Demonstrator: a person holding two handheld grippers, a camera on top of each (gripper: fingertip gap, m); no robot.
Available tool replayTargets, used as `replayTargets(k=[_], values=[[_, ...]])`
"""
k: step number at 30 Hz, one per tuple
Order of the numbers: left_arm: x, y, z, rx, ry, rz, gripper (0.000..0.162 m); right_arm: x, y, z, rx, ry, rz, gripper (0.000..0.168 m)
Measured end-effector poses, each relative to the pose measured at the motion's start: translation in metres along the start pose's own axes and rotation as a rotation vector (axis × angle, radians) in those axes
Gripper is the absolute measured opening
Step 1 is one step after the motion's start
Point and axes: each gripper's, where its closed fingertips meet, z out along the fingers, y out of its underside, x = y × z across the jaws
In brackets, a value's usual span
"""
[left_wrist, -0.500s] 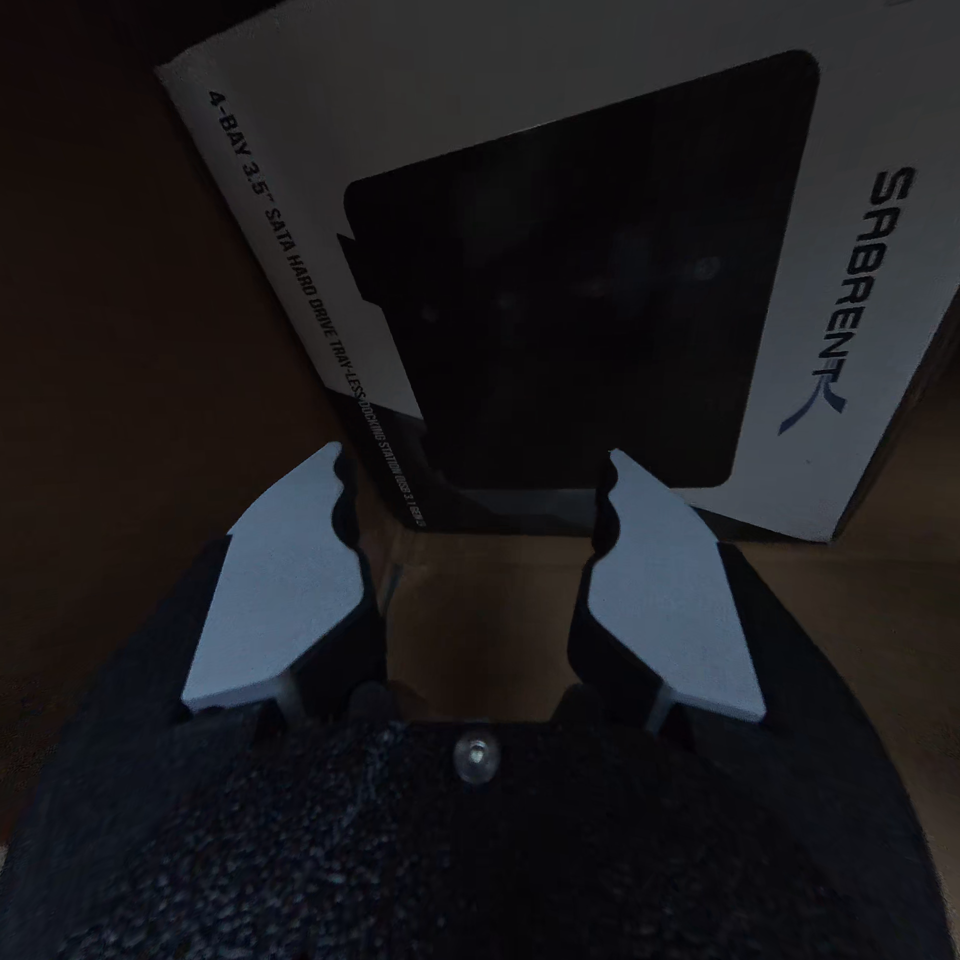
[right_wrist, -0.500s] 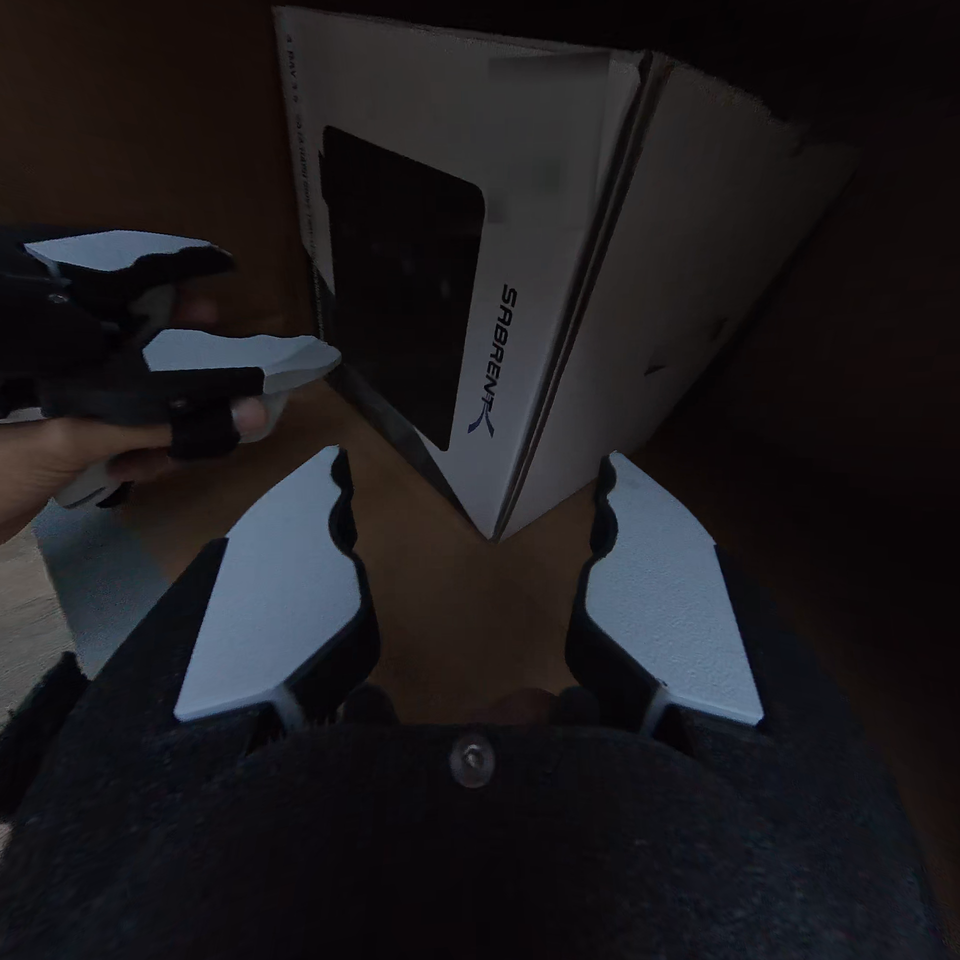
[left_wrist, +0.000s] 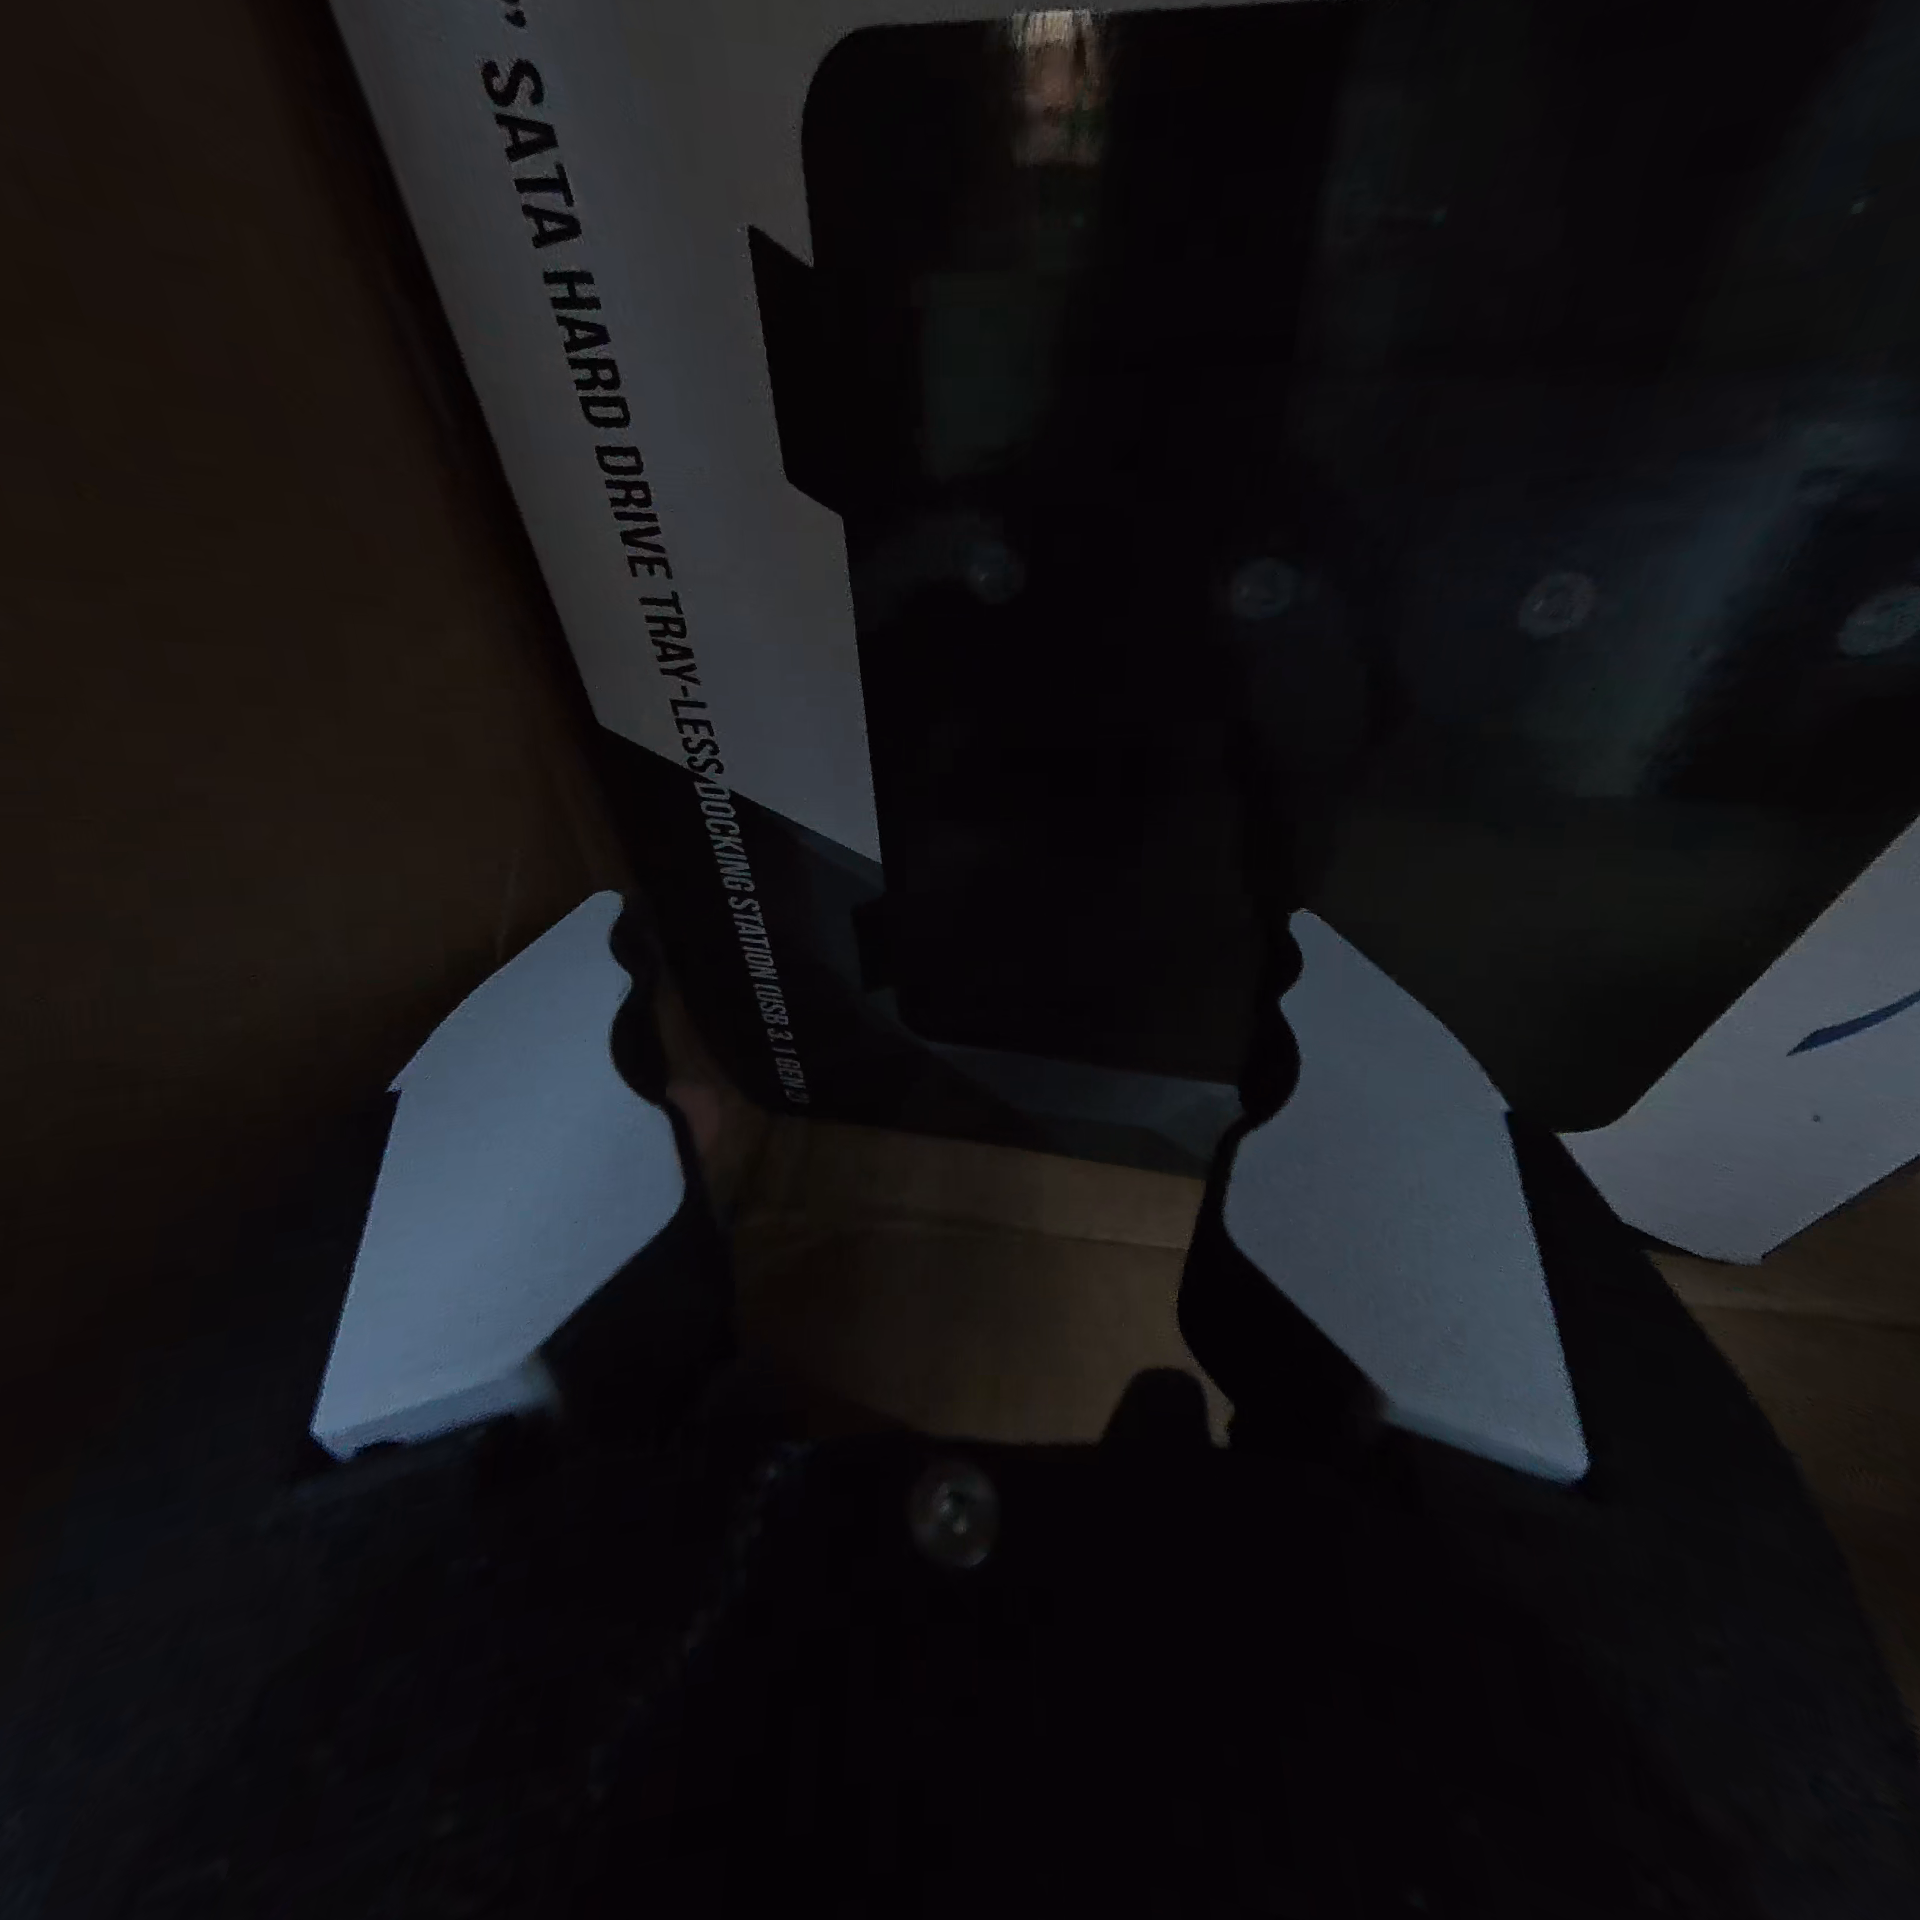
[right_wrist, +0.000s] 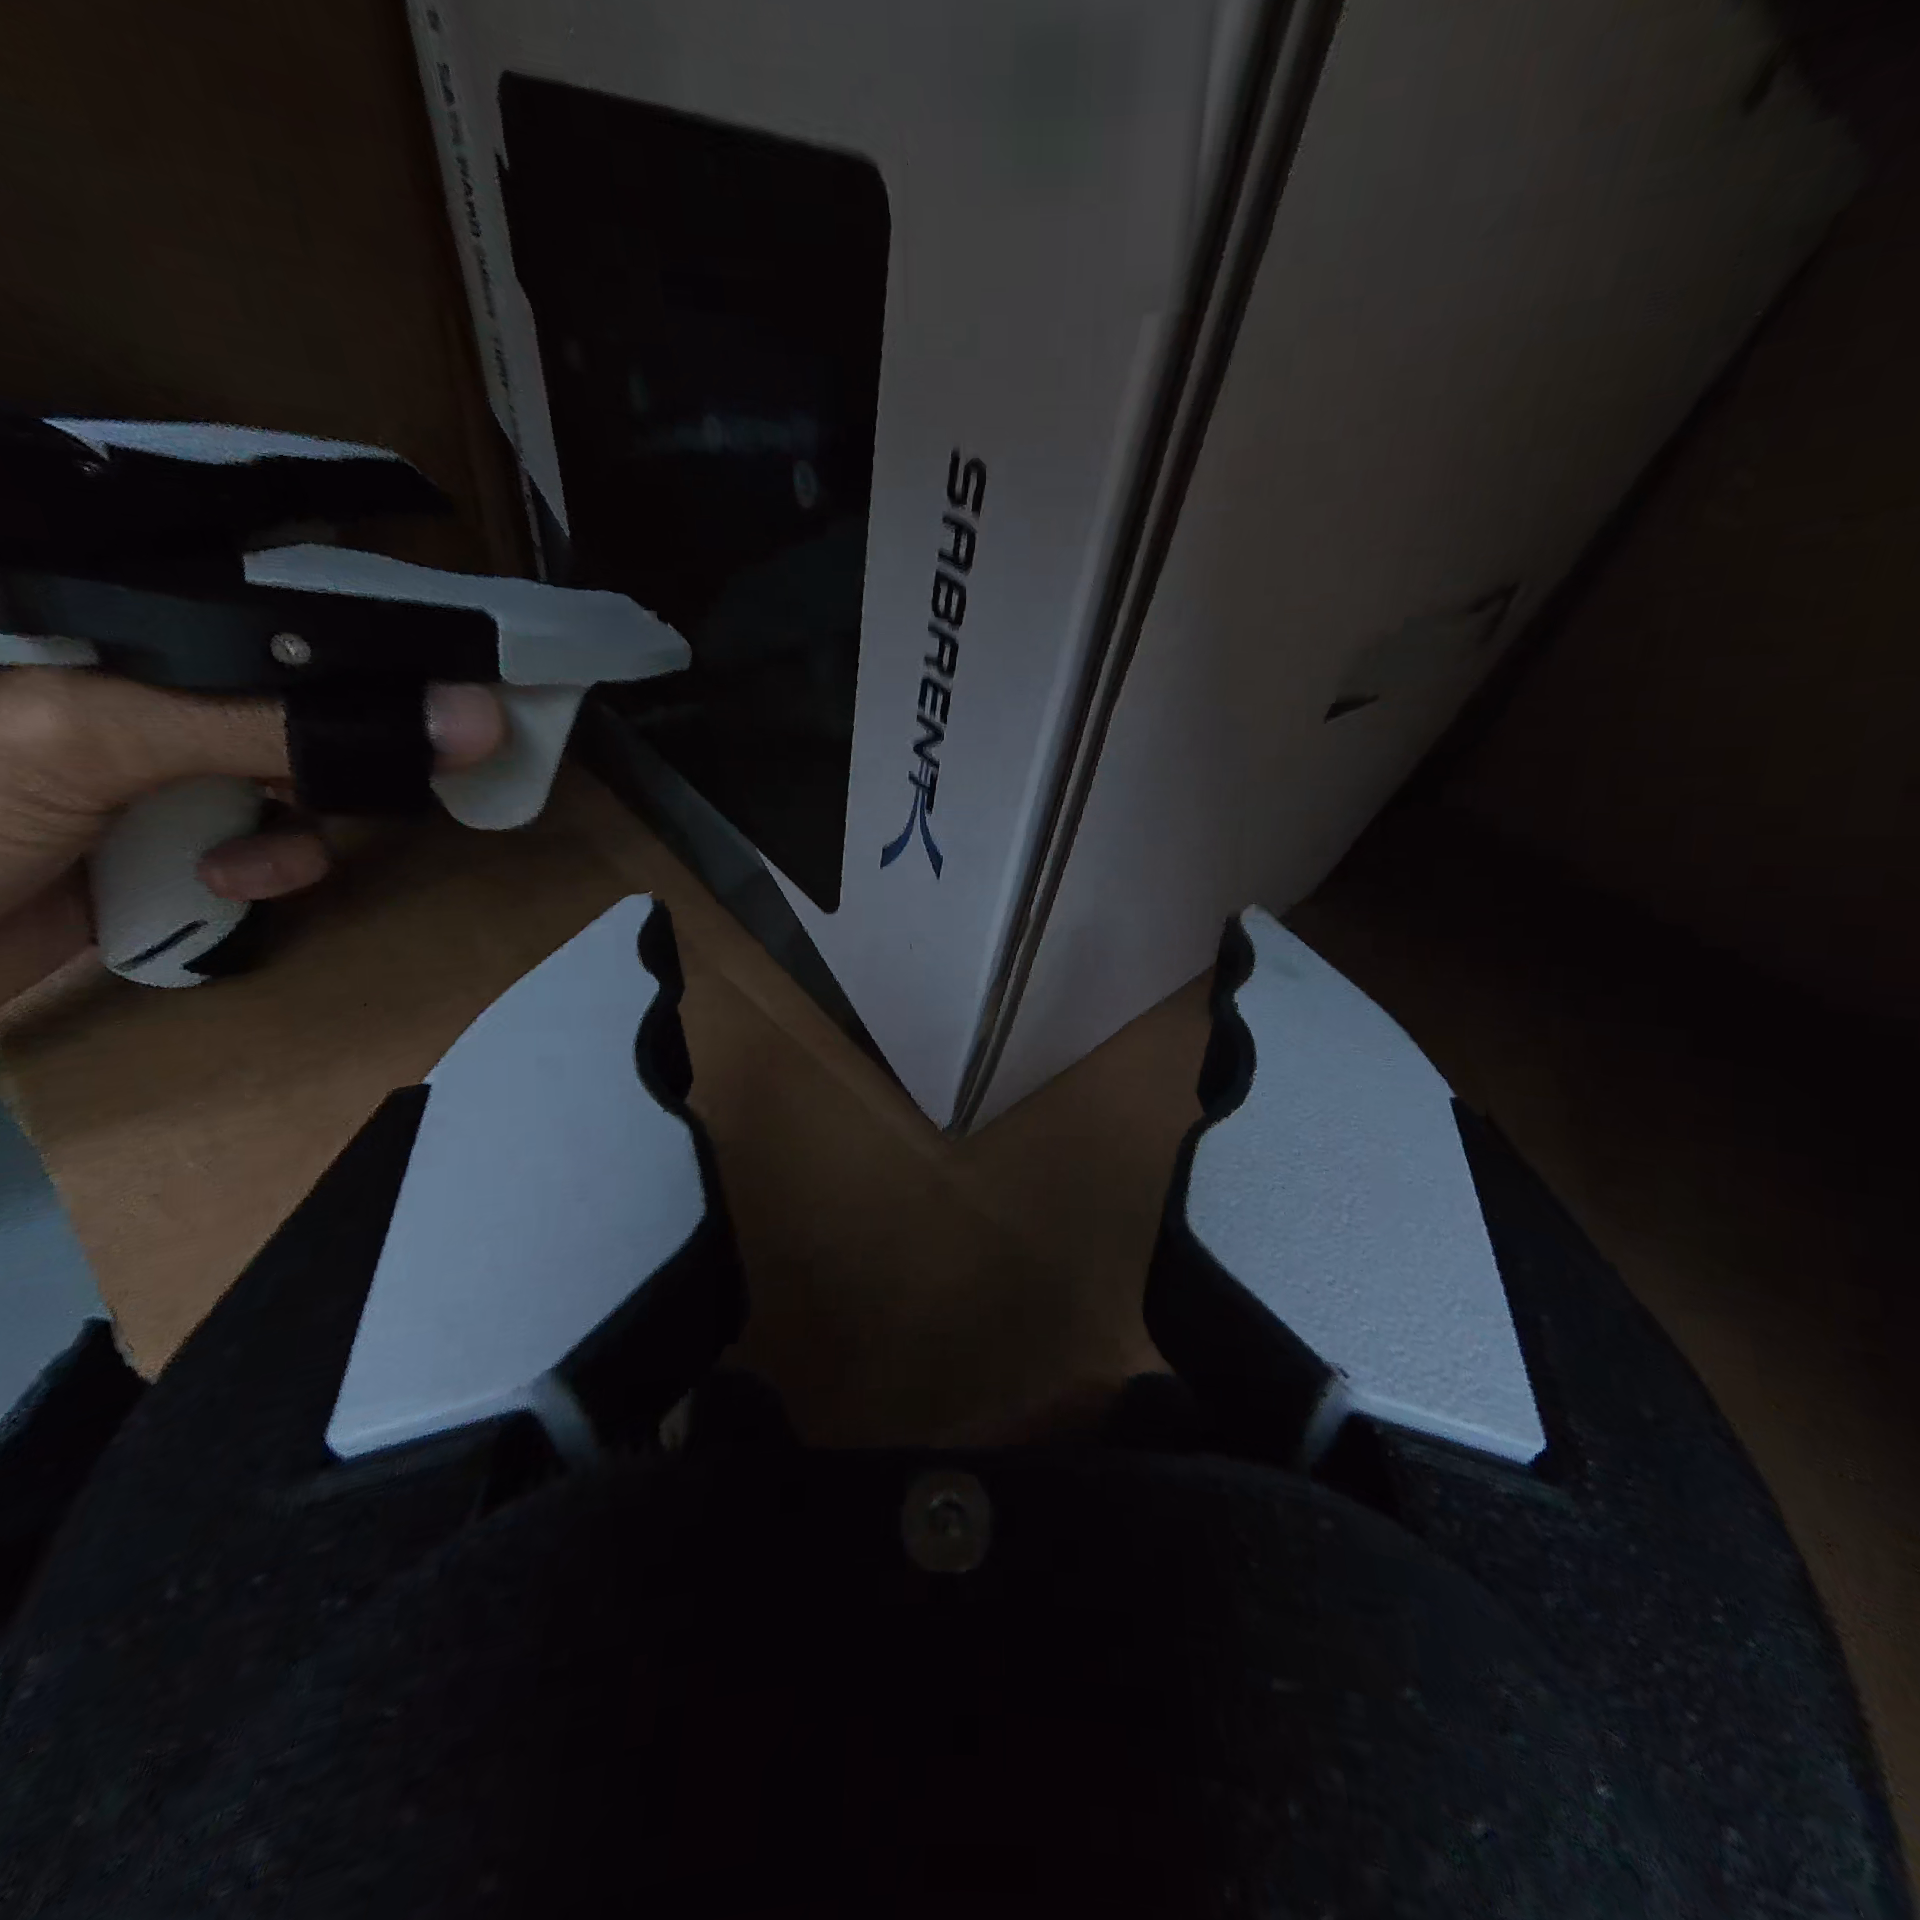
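A white cardboard box (right_wrist: 1049, 499) with a large dark printed panel is seen standing upright on a brown wooden surface (right_wrist: 914, 1226). In the right wrist view one vertical corner edge of the box is turned toward the right gripper (right_wrist: 940, 971). Its jaws are spread wide and nothing is held between them; the box corner stands just ahead of the tips, apart from them.

The left gripper (left_wrist: 956, 977) is also wide open and empty. It is brought close to the printed face of the box, near the lower left corner. Whether its fingertips (left_wrist: 592, 935) touch the cardboard cannot be told. In the right wrist view the same left gripper (right_wrist: 540, 582) is seen from the side, held by a person's hand (right_wrist: 114, 769).

The box looks tall and light, so it could probably be tipped or slid if it is pushed low on one face only. A pinch on the corner edge could also slip, because the cardboard seems smooth.

The surface is plain wood. The room is very dark, and brown panels are seen behind and beside the box.
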Motion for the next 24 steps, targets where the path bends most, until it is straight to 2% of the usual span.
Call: replayTargets(k=[3,6,9,11,15,17,18,20,21,22,24], values=[[0.009,0.000,-0.003,-0.005,0.061,0.003,0.114,0.012,-0.028,-0.002,0.059,0.021,-0.041,0.097],[0.009,-0.003,-0.009,0.013,0.090,-0.033,0.111,0.030,-0.062,-0.002,0.129,0.066,-0.036,0.091],[0.007,-0.005,-0.011,0.019,0.096,-0.061,0.108,0.037,-0.052,0.022,0.073,0.063,0.005,0.099],[0.006,-0.004,-0.011,0.019,0.087,-0.046,0.108,0.040,-0.039,0.038,0.038,0.082,-0.041,0.099],[-0.001,0.002,-0.008,0.006,0.044,0.035,0.110,0.050,-0.043,0.041,0.064,0.100,-0.152,0.114],[-0.011,0.004,-0.008,0.005,0.020,0.083,0.100,0.061,-0.045,0.041,0.040,0.111,-0.186,0.121],[-0.010,0.004,-0.009,0.017,0.036,0.064,0.099,0.068,-0.043,0.040,0.030,0.123,-0.183,0.119],[-0.006,0.002,-0.010,0.034,0.055,0.028,0.098,0.087,-0.035,0.033,0.032,0.162,-0.134,0.104],[-0.001,0.001,-0.010,0.046,0.066,0.032,0.091,0.096,-0.032,0.029,0.050,0.184,-0.110,0.098],[0.006,0.001,-0.009,0.047,0.082,0.034,0.090,0.106,-0.031,0.024,0.066,0.215,-0.097,0.095],[0.021,0.002,-0.005,0.030,0.101,0.058,0.099,0.125,-0.031,0.016,0.080,0.266,-0.073,0.090]])
